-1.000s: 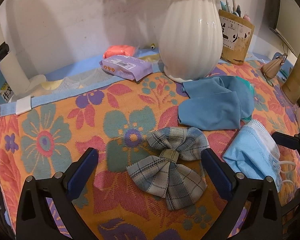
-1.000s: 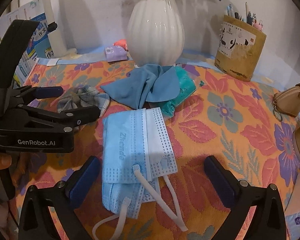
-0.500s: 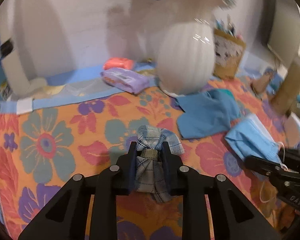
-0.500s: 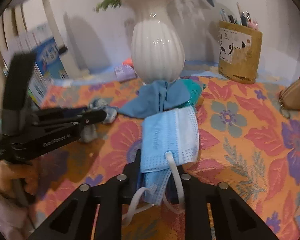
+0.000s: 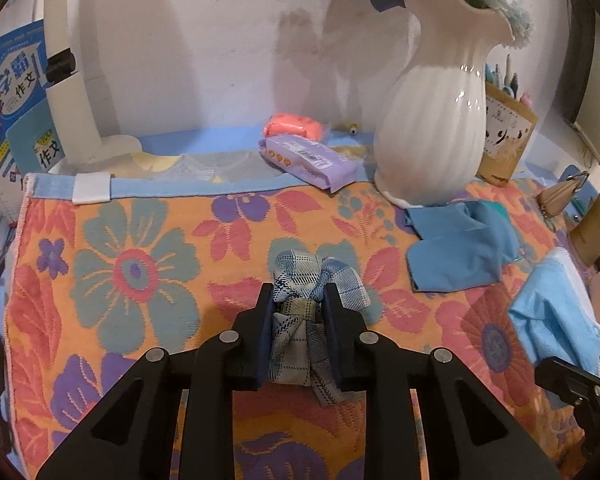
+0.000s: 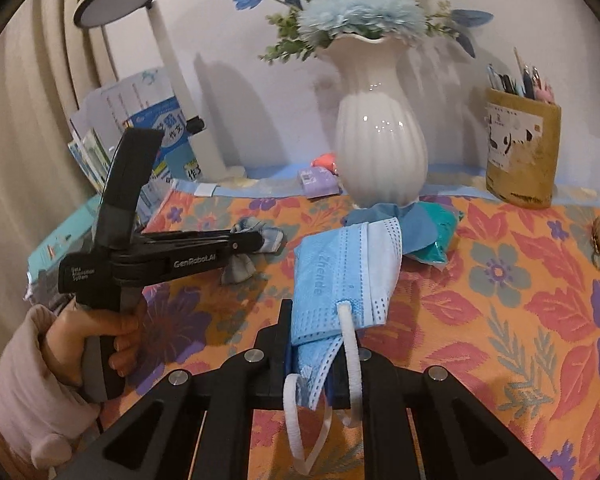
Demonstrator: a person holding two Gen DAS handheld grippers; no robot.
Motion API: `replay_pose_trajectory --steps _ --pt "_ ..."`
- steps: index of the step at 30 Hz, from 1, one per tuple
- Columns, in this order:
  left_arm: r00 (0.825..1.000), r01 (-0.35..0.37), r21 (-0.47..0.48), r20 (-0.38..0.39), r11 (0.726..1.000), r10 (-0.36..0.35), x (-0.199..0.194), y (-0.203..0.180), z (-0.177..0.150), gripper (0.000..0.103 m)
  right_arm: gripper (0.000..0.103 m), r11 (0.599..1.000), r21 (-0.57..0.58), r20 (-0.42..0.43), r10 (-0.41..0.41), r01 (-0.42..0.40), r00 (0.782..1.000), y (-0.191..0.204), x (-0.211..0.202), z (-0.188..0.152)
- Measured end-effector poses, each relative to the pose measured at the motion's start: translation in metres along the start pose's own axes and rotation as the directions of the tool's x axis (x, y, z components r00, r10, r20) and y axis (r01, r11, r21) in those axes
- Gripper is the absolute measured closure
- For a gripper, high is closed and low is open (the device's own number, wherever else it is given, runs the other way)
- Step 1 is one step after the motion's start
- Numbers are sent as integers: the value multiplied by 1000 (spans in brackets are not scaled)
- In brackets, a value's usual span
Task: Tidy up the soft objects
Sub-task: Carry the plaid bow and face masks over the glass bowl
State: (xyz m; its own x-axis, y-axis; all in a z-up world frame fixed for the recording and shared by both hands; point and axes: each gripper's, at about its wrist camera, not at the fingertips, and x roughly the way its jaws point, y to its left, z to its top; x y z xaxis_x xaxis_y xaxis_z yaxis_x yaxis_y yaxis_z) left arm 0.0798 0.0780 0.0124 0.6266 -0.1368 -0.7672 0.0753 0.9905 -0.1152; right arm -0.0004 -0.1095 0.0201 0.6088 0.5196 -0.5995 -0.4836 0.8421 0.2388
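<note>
Left gripper (image 5: pixel 298 300) is closed on the plaid bow (image 5: pixel 312 316), its pads pinching the bow's knot, with the loops fanning out past the fingertips and the tails hanging between the fingers. From the right wrist view the bow appears lifted off the floral tablecloth (image 5: pixel 120 276), with a shadow beneath it. Right gripper (image 6: pixel 320 344) is clamped on the lower edge of the blue face masks (image 6: pixel 344 272); they stand up out of the jaws, and the white ear loops (image 6: pixel 352 356) dangle toward the camera. A blue cloth (image 5: pixel 456 248) lies crumpled on the tablecloth, touching the base of the white ribbed vase (image 5: pixel 436 120), with a teal item (image 6: pixel 440 232) partly under it. To the left of the bow a wide stretch of the tablecloth holds nothing, out to its left hem. Along the far edge sit a purple tissue pack (image 5: pixel 312 160) and an orange packet (image 5: pixel 294 126) just behind it, near the wall. A pen holder (image 6: pixel 520 148) stands right of the vase, and a tan purse (image 5: pixel 560 196) sits at the right margin. Books (image 5: pixel 12 92) and a white lamp (image 6: pixel 120 4) occupy the far left corner.
</note>
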Motion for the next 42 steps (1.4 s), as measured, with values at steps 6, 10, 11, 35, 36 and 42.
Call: replay_pose_trajectory --steps 6,10,11,35,36,42 --pt "998 -57 28 9 998 56 -1 -6 -2 82 92 1000 -13 26 5 -5 1000 -3 -5 -1" --pt "996 -91 31 26 995 90 -3 -9 -2 82 92 999 -33 72 15 -13 997 -1 -15 -2" --pt "995 -94 28 31 995 93 -4 -9 -3 82 92 999 -40 84 17 -14 996 0 -17 -3" --pt "971 -160 -70 171 985 170 -37 -1 -7 80 92 987 -154 245 -17 56 970 31 -73 -31" --pt "970 -162 -77 171 984 173 -38 0 -7 80 92 987 -148 250 -24 62 968 30 -76 -33" --pt "962 -173 -116 194 978 193 -45 4 -9 80 92 988 -125 279 -57 95 959 33 -100 -50"
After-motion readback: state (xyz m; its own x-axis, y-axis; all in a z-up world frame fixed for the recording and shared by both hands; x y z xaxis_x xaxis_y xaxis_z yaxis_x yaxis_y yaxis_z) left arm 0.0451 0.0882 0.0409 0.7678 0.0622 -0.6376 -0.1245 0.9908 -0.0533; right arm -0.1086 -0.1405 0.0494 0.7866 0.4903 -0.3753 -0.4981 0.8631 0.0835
